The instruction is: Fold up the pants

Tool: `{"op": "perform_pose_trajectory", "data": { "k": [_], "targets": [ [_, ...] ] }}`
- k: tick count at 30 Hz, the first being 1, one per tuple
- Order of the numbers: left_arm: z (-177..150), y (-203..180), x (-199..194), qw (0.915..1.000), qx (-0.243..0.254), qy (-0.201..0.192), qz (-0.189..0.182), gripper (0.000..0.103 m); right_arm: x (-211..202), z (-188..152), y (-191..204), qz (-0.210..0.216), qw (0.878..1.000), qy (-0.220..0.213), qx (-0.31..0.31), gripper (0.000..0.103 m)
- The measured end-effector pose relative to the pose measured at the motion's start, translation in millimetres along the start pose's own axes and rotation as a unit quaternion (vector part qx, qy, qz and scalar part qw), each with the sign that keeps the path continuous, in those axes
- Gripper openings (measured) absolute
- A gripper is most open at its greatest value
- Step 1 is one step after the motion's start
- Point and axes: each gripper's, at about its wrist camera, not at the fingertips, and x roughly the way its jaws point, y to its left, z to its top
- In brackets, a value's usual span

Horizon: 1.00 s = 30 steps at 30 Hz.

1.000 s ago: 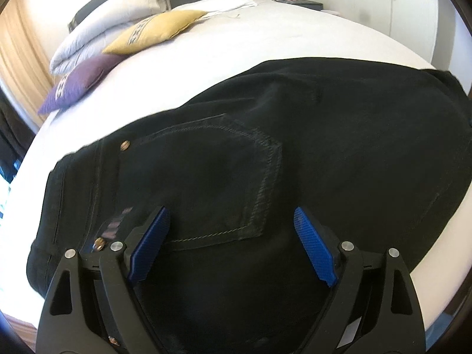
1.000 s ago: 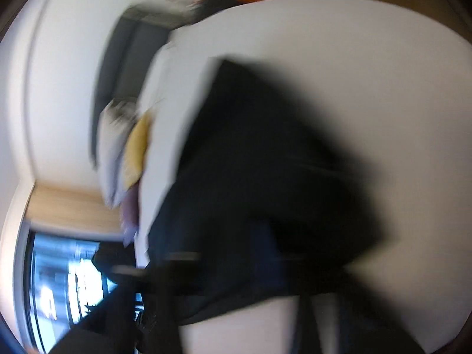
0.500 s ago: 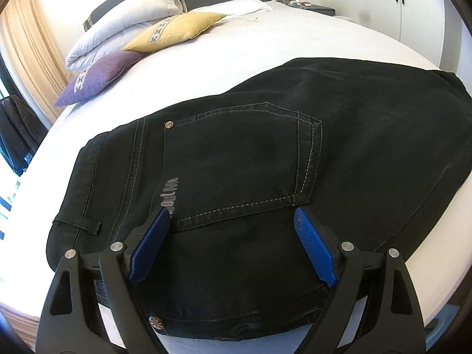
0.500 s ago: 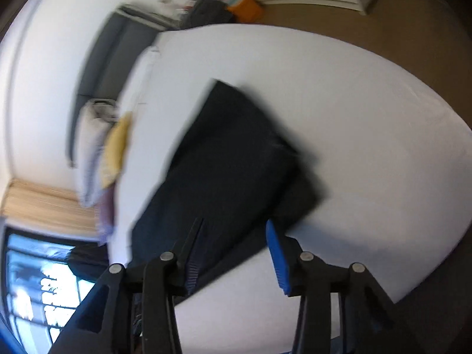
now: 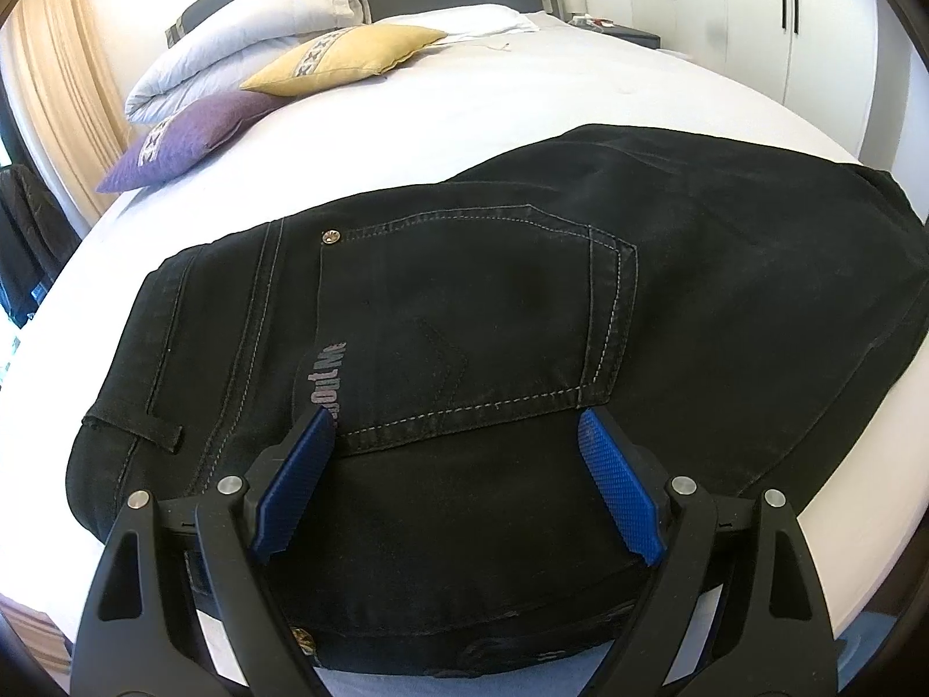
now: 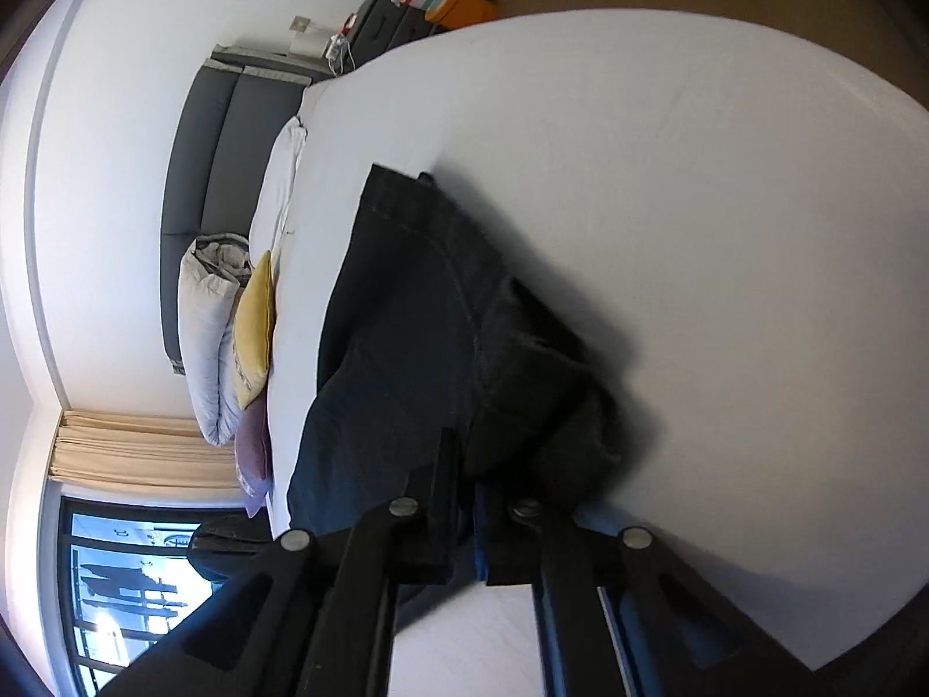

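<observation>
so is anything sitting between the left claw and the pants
Nothing visible does. The left claw hangs open directly over the black pants, with only air between its blue pads and the back pocket. The yellow pillow and purple pillow lie well away near the headboard.

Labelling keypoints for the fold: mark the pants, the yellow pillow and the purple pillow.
pants [image 5: 464, 302]: left wrist view, middle of the back pocket.
yellow pillow [image 5: 348, 58]: left wrist view, centre of its top face.
purple pillow [image 5: 186, 139]: left wrist view, centre of its top face.
</observation>
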Motion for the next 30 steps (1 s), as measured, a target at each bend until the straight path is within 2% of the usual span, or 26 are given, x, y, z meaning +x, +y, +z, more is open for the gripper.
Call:
{"op": "perform_pose_trajectory", "data": {
  "k": [5, 7, 10, 11, 12, 15, 16, 18, 20, 21, 22, 24, 26, 27, 28, 30],
  "targets": [
    [-2, 0, -4, 1.0000, 0.000, -0.002, 0.002, 0.087, -2, -11, 15, -0.004, 1.000, -0.012, -0.011, 0.002],
    [-3, 0, -3, 1.0000, -0.001, -0.003, 0.001, 0.087, 4, -11, 8, -0.018, 1.000, -0.009, -0.014, 0.001],
    [-3, -1, -6, 1.0000, 0.001, -0.004, 0.003, 0.087, 5, -10, -7, -0.009, 1.000, -0.014, 0.005, 0.001],
    [-3, -1, -7, 1.0000, 0.004, -0.005, 0.006, 0.088, 2, -12, -2, -0.018, 1.000, -0.017, -0.009, 0.001],
    [-4, 1, -8, 0.9995, 0.005, -0.004, 0.031, 0.088, 0, -12, 3, -0.025, 0.999, -0.020, -0.021, 0.001],
    [-7, 17, -13, 0.9991, -0.011, -0.007, 0.040, 0.088, -3, -3, -2, -0.026, 0.999, -0.025, -0.021, 0.000],
    [-8, 20, -15, 0.9988, -0.010, -0.008, 0.046, 0.088, -5, 0, -2, -0.030, 0.999, -0.020, -0.017, 0.003],
    [-10, 26, -19, 0.9975, -0.007, -0.012, 0.069, 0.088, -16, 3, 7, -0.060, 0.998, -0.019, -0.025, 0.014],
    [-9, 33, -27, 0.9961, -0.017, -0.016, 0.085, 0.088, -34, 6, 23, -0.112, 0.992, -0.047, -0.044, 0.028],
    [-8, 36, -36, 0.9954, -0.024, -0.030, 0.088, 0.088, -42, 5, 31, -0.141, 0.987, -0.065, -0.051, 0.049],
    [-6, 37, -41, 0.9950, -0.028, -0.041, 0.086, 0.088, -51, 5, 39, -0.159, 0.982, -0.087, -0.054, 0.063],
    [-3, 40, -41, 0.9954, -0.022, -0.041, 0.084, 0.088, -57, 1, 57, -0.162, 0.977, -0.113, -0.076, 0.065],
    [-5, 44, -19, 0.9959, -0.014, -0.003, 0.090, 0.089, -48, -7, 77, -0.147, 0.978, -0.100, -0.107, 0.065],
    [-8, 52, -9, 0.9965, -0.028, 0.008, 0.078, 0.091, -36, -15, 89, -0.126, 0.980, -0.083, -0.132, 0.065],
    [-10, 61, -5, 0.9966, -0.044, 0.007, 0.069, 0.102, -19, -26, 104, -0.102, 0.980, -0.056, -0.163, 0.064],
    [-12, 73, 2, 0.9966, -0.068, 0.009, 0.046, 0.103, 12, -47, 123, -0.074, 0.975, -0.003, -0.207, 0.064]
  ]
}}
